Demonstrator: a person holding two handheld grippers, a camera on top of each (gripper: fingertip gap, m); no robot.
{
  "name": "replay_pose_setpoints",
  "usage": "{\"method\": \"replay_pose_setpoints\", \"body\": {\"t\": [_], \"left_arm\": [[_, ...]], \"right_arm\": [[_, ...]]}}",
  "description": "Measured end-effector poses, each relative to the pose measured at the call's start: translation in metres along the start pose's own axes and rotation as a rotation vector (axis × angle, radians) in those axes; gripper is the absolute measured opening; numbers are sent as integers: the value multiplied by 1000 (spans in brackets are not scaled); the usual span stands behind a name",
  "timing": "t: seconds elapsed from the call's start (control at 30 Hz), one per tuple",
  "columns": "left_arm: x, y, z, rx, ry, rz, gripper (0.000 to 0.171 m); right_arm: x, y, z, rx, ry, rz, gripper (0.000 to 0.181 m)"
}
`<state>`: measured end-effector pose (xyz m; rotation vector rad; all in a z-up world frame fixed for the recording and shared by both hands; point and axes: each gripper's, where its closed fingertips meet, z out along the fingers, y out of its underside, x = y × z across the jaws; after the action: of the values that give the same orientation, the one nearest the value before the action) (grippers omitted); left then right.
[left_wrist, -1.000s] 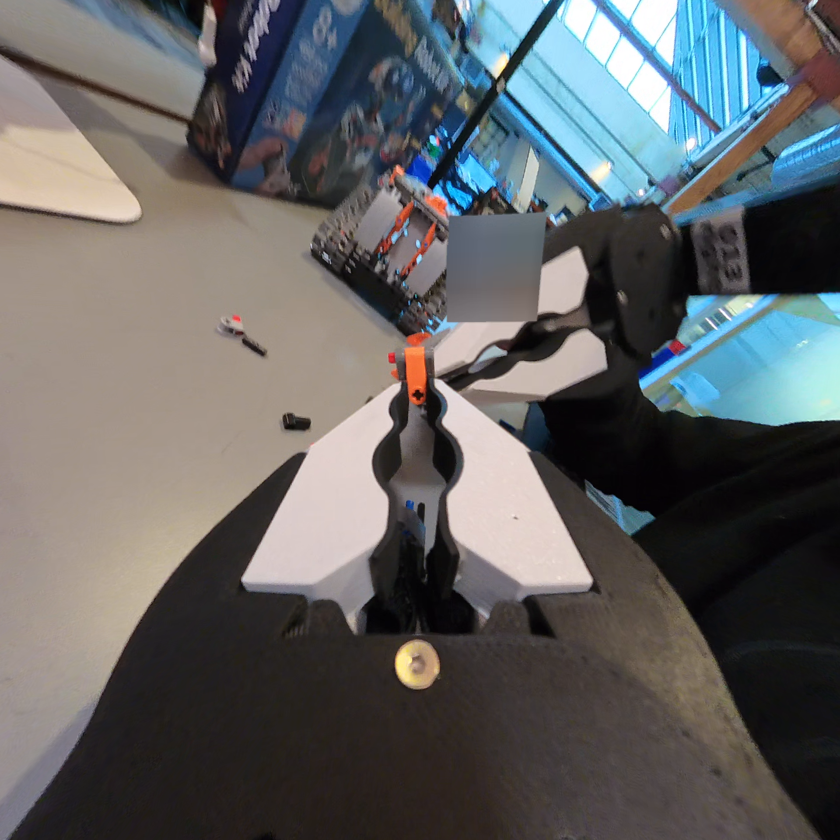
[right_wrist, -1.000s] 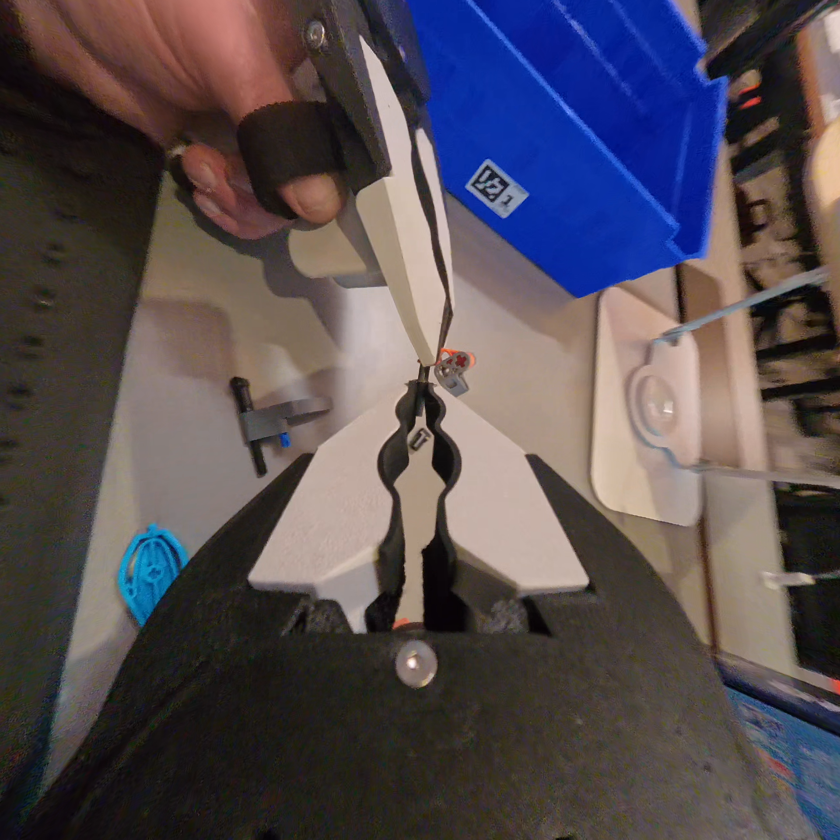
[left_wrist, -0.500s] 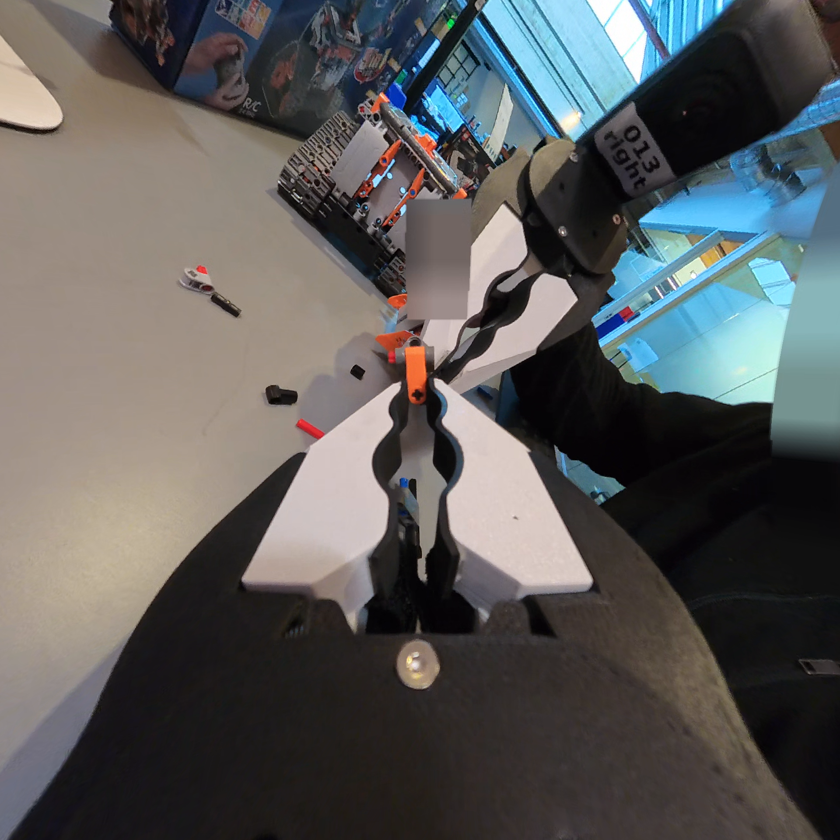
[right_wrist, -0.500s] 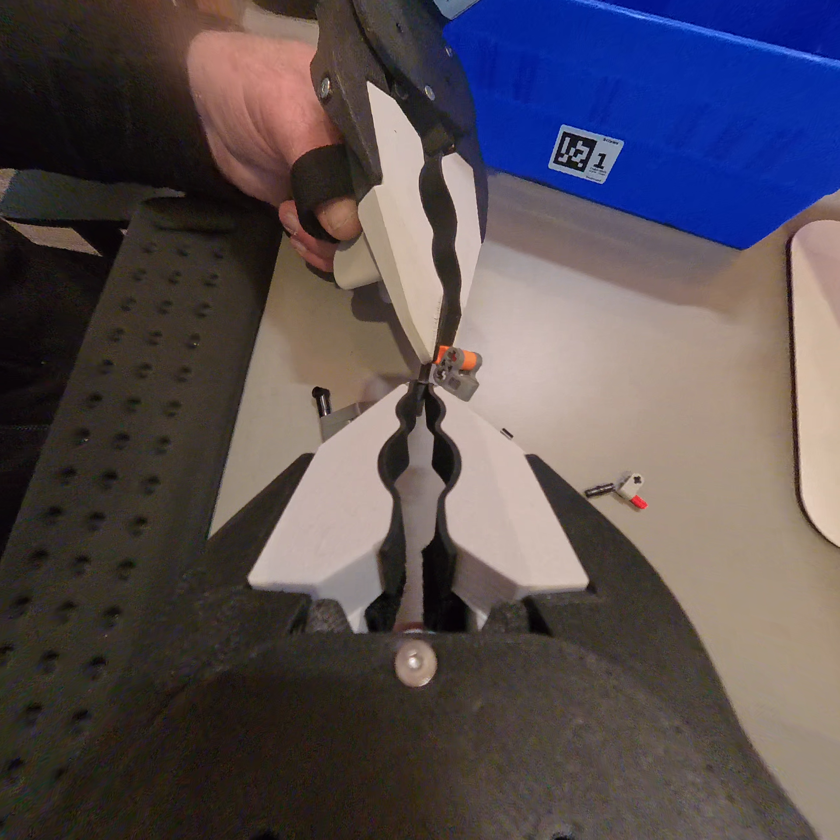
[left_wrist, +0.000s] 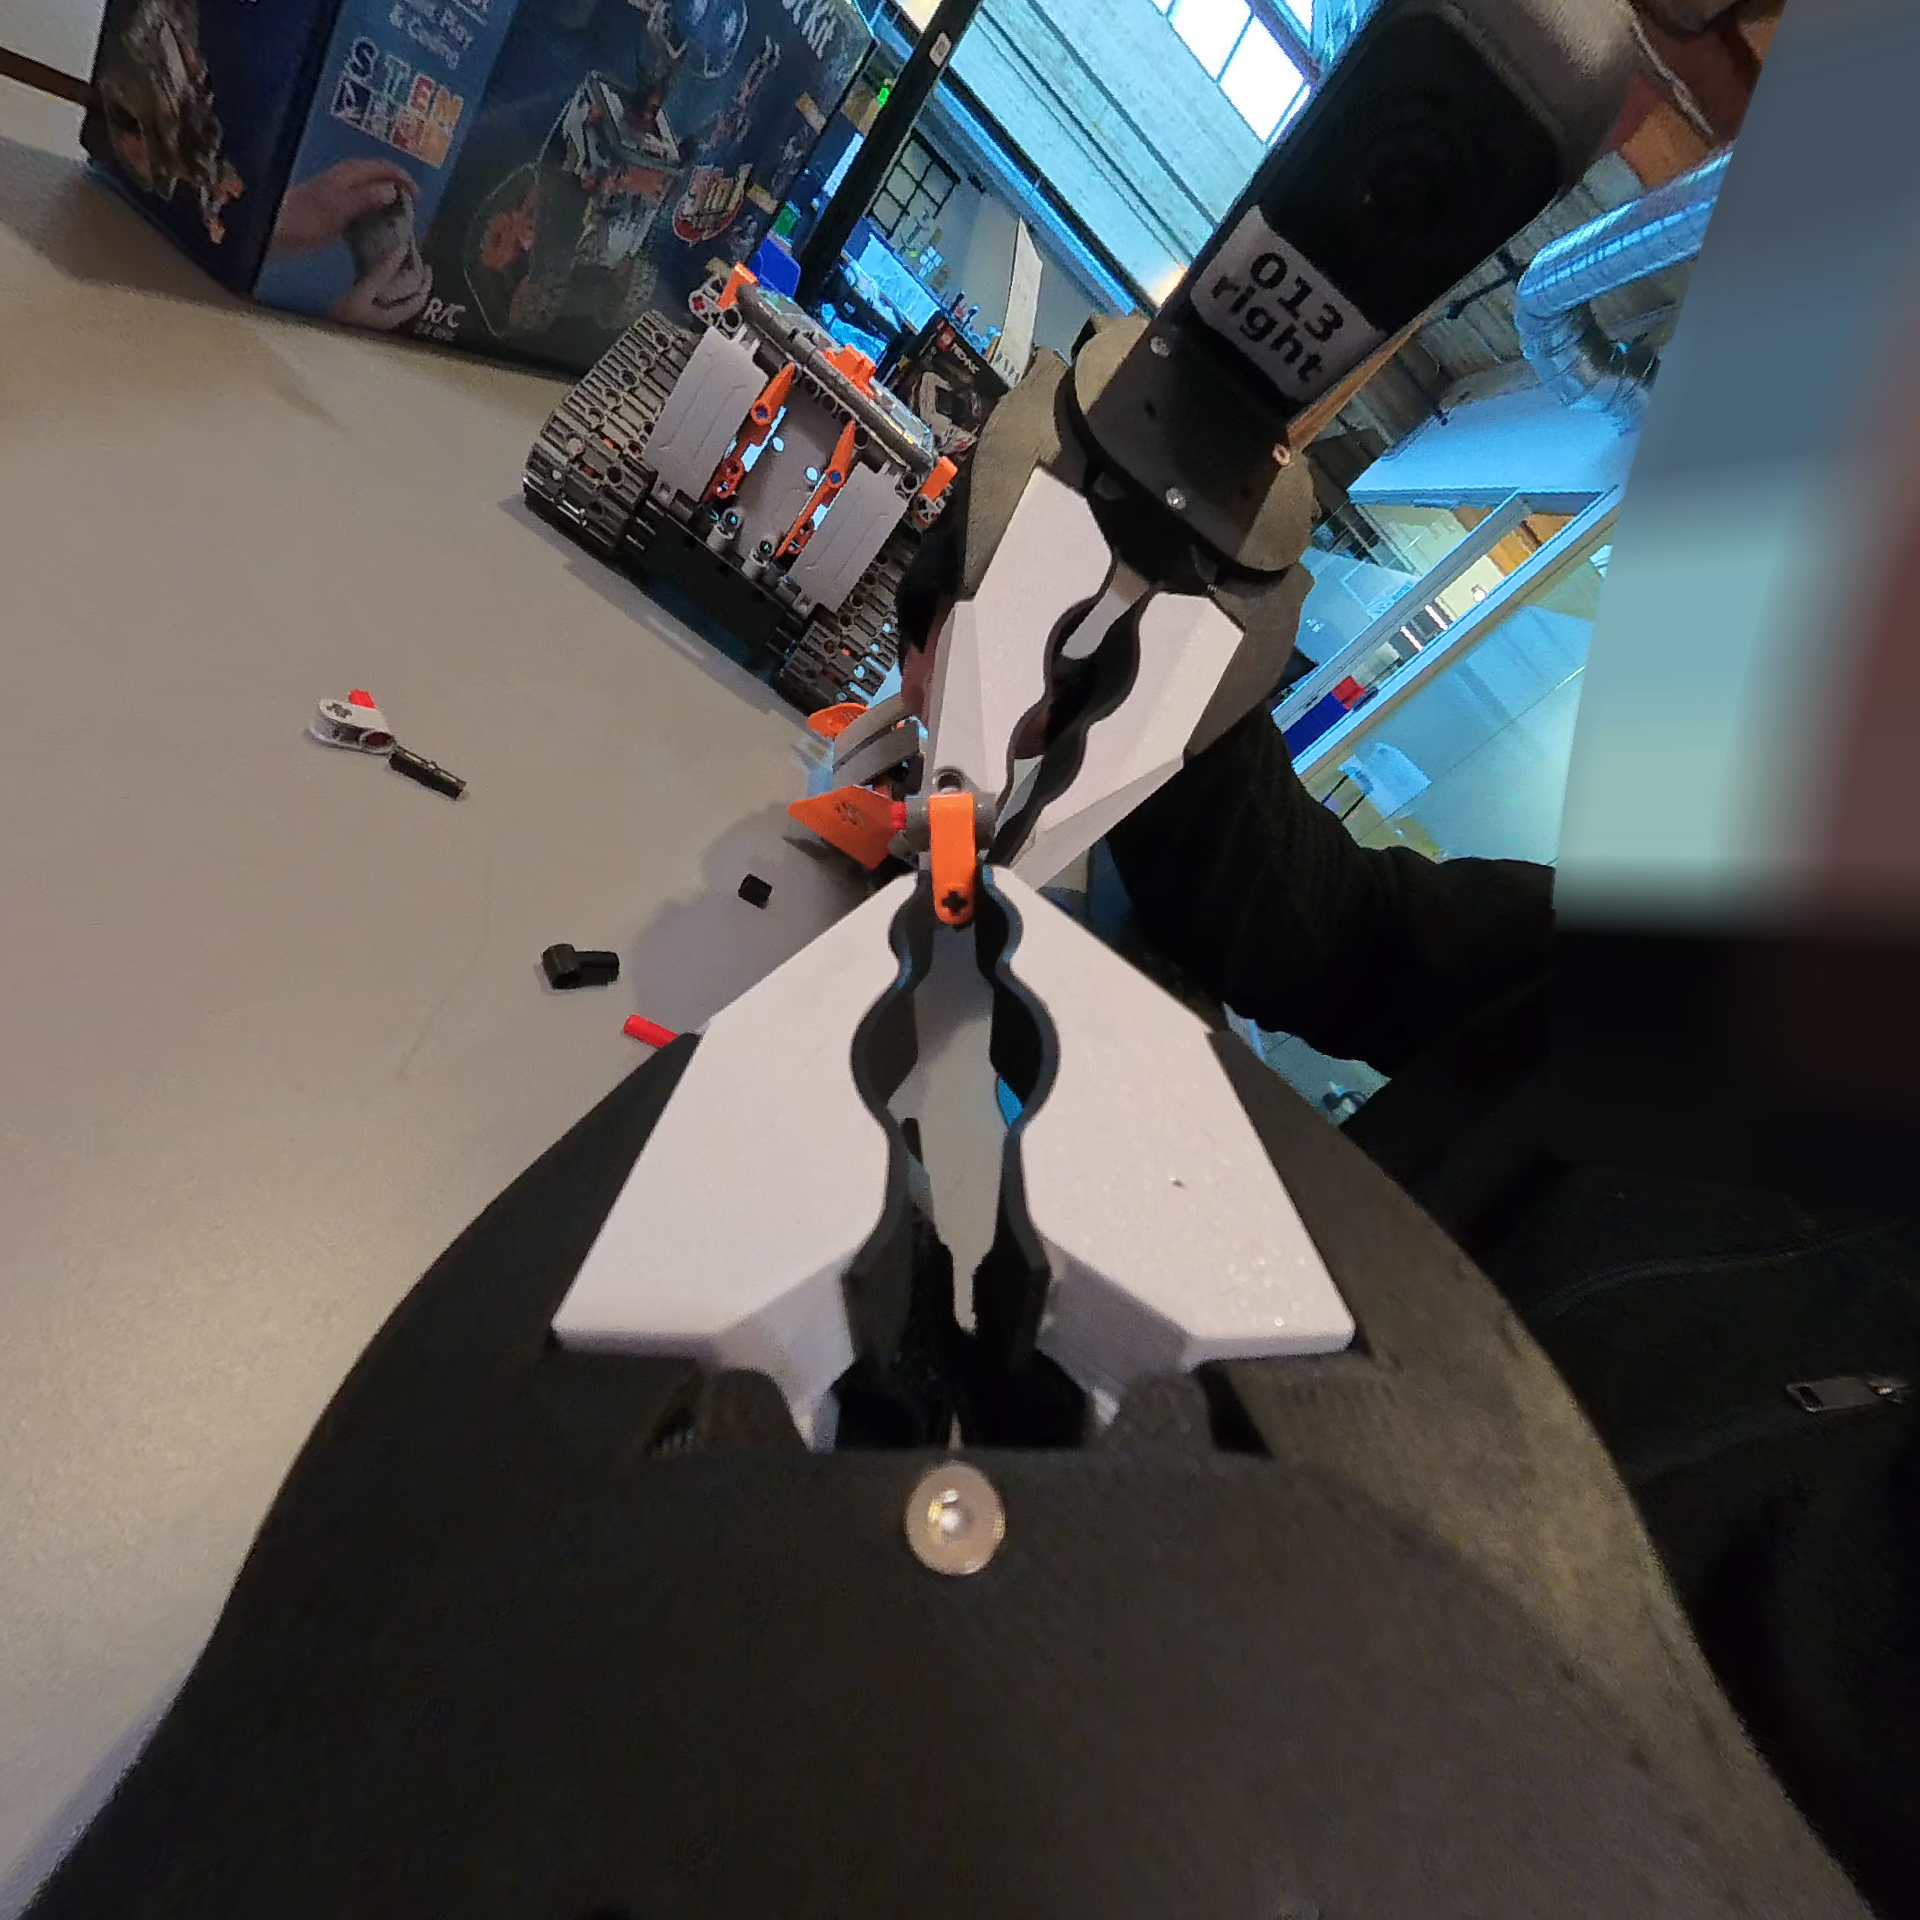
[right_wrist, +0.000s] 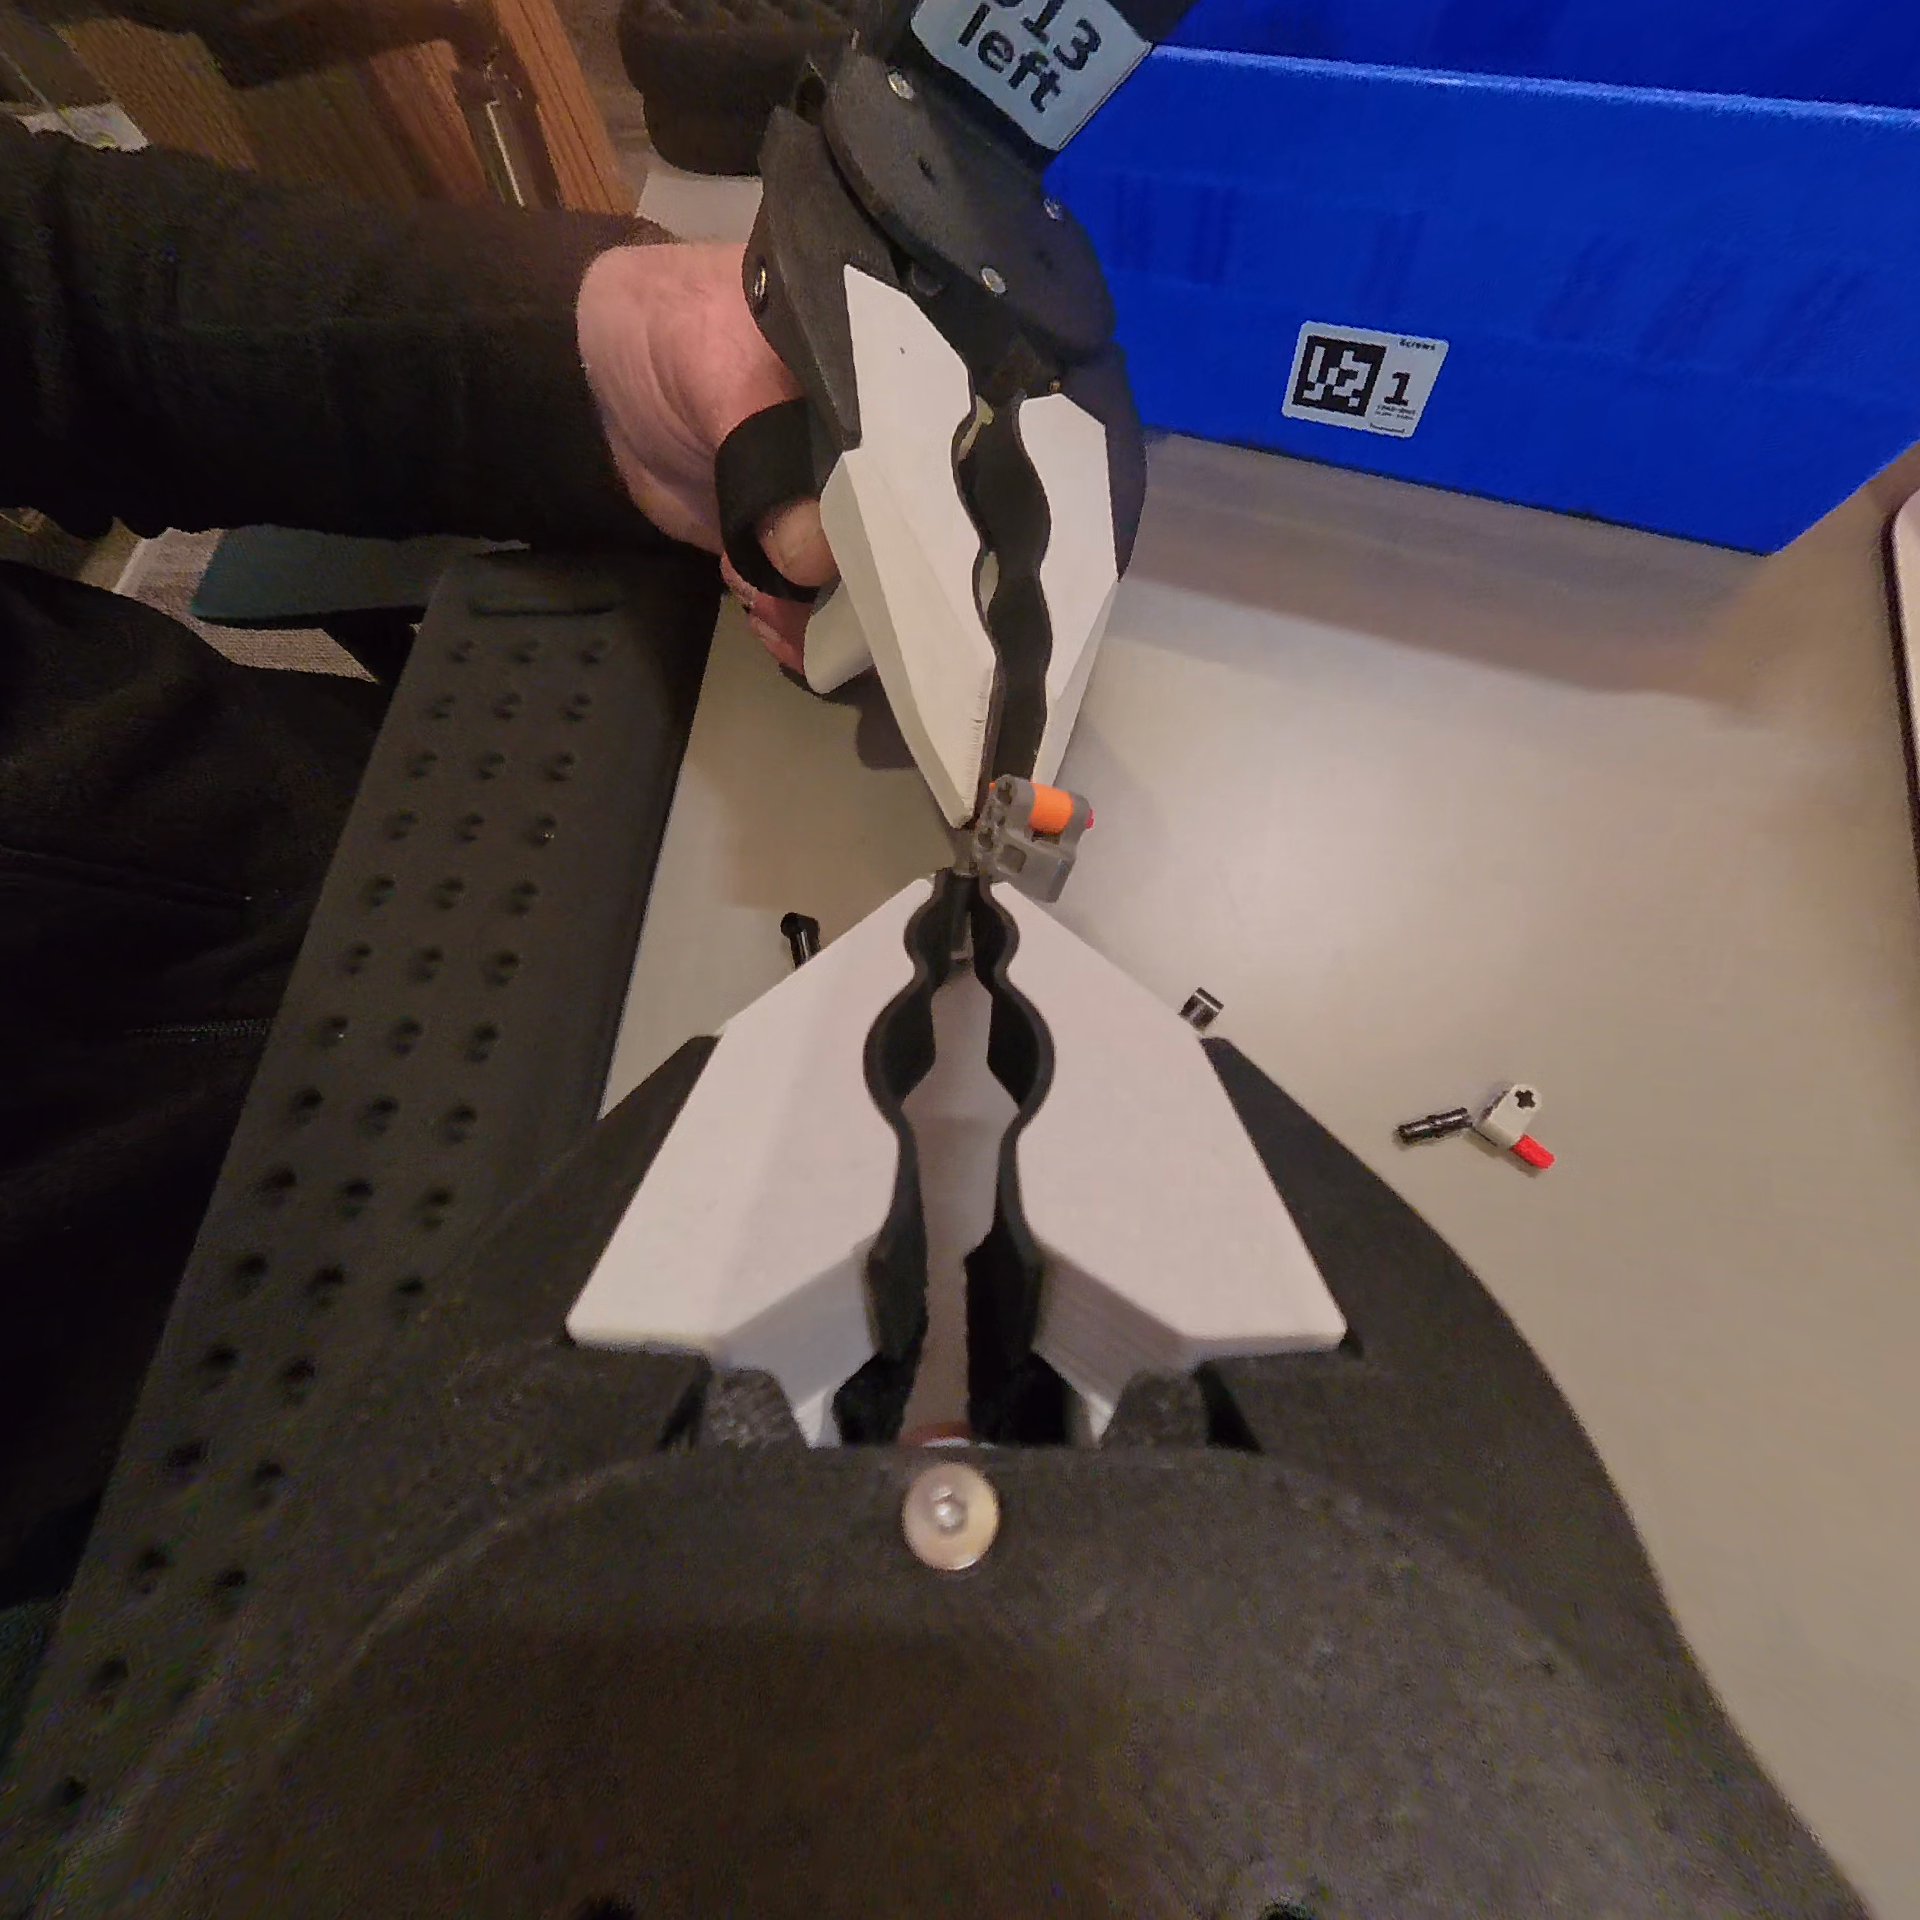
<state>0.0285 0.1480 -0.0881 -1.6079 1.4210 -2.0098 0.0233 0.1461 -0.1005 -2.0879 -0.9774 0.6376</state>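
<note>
My left gripper (left_wrist: 951, 896) is shut on a small orange-and-grey brick assembly (left_wrist: 948, 844), held above the grey table (left_wrist: 260, 1039). My right gripper (right_wrist: 966, 896) is shut on a small dark part (right_wrist: 958, 920) that meets the grey side of the same assembly (right_wrist: 1031, 844). The two grippers stand tip to tip. In the left wrist view the right gripper (left_wrist: 992, 831) comes down from the upper right. In the right wrist view the left gripper (right_wrist: 982, 821) comes down from above, held by a hand (right_wrist: 675, 416).
A tracked grey-and-orange brick vehicle (left_wrist: 748, 468) and toy boxes (left_wrist: 416, 156) stand at the back. A blue bin (right_wrist: 1558, 260), a black perforated board (right_wrist: 364, 1039), a white-and-red connector with a pin (right_wrist: 1507, 1122), black bits (left_wrist: 577, 966) and an orange panel (left_wrist: 842, 816) lie around. My two grippers' fingertips are within a few centimetres of each other. The tracked grey-and-orange brick vehicle (left_wrist: 748, 468) is about 25 centimeters from both grippers' fingertips.
Both grippers have stayed tip to tip on the small assembly while turning. The right gripper has swung more upright in the left wrist view, and the table has levelled out in the right wrist view.
</note>
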Motion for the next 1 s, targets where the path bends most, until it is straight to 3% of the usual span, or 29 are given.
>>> {"method": "replay_pose_setpoints", "body": {"t": [1.0], "left_arm": [[11,6,2,-90,12,260,5]], "right_arm": [[-13,-1,-3,39,-133,73,0]]}}
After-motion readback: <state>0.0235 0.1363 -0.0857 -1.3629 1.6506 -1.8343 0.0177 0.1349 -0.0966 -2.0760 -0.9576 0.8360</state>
